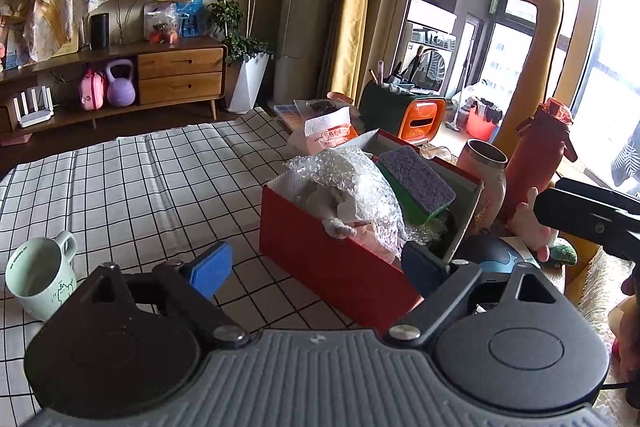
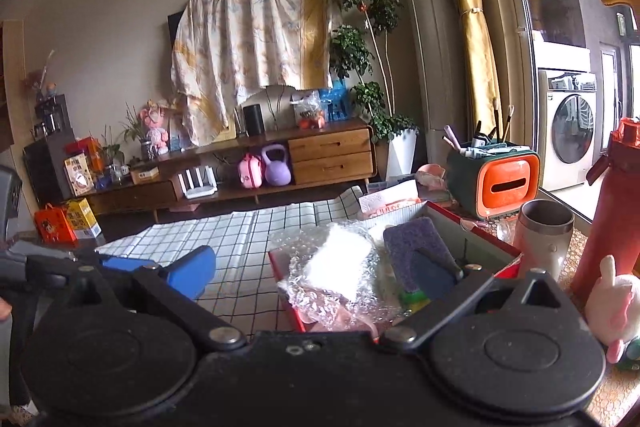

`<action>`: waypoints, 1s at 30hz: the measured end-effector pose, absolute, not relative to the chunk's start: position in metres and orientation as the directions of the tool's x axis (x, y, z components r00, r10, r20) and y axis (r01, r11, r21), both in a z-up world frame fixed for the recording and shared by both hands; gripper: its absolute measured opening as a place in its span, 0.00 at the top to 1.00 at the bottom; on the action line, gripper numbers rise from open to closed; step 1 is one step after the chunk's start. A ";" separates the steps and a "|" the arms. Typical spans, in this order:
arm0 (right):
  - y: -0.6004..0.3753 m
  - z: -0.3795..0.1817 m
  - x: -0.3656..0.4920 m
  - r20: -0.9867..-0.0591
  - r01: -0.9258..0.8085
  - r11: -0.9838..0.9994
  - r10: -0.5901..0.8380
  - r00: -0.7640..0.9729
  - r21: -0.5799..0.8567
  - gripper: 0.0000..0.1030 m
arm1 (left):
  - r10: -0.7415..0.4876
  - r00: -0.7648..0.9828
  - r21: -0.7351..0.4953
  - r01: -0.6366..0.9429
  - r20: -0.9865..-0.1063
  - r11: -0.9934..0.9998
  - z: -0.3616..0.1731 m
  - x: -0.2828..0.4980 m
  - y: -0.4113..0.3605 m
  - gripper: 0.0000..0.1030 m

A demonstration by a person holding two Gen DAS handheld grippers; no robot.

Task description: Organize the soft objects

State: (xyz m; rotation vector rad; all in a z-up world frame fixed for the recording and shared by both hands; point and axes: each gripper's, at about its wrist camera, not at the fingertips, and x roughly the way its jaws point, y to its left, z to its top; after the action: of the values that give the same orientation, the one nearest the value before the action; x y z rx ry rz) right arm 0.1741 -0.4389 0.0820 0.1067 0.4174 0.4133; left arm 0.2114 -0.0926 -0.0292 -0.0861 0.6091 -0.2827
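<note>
A red box (image 1: 320,263) stands on the checked tablecloth (image 1: 120,187), stuffed with bubble wrap (image 1: 360,183), a purple and green sponge (image 1: 416,183) and a pale soft toy whose paw (image 1: 338,227) pokes over the rim. My left gripper (image 1: 316,269) hangs open just before the box's near corner, with its blue pads clear of it. From above the near edge of the box (image 2: 286,287), my right gripper (image 2: 312,275) stands open over the bubble wrap (image 2: 336,267) and sponge (image 2: 416,243), holding nothing. A pink and white plush rabbit (image 2: 612,307) sits to the right of the box.
A mint mug (image 1: 40,275) stands at the near left of the cloth. Right of the box are a steel tumbler (image 2: 546,231), a tall red bottle (image 2: 612,227) and an orange tissue holder (image 2: 496,183). A tissue pack (image 1: 328,131) lies behind the box.
</note>
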 end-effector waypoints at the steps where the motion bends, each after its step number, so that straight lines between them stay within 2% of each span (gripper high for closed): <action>1: -0.439 0.082 0.171 -0.365 -0.366 0.911 0.412 0.835 0.191 0.00 | -0.285 0.783 -0.167 0.232 -0.552 0.958 -0.030 0.208 -0.092 0.02; 16: -0.441 0.066 0.135 -0.377 -0.303 0.920 0.380 0.845 0.247 0.00 | -0.276 0.826 -0.123 0.248 -0.492 0.961 -0.032 0.158 -0.110 0.00; 23: -0.439 0.062 0.126 -0.382 -0.262 0.937 0.335 0.861 0.230 0.00 | -0.300 0.845 -0.160 0.255 -0.443 0.954 -0.026 0.148 -0.107 0.00; 30: -0.437 0.066 0.120 -0.371 -0.252 0.946 0.312 0.875 0.201 0.00 | -0.276 0.870 -0.083 0.266 -0.409 0.960 -0.021 0.138 -0.117 0.00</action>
State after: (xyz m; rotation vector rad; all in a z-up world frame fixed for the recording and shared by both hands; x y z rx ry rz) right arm 0.1201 -0.4367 0.0664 0.1487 0.4109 0.2958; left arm 0.1382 -0.1166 -0.0209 -0.0242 0.4315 -0.2835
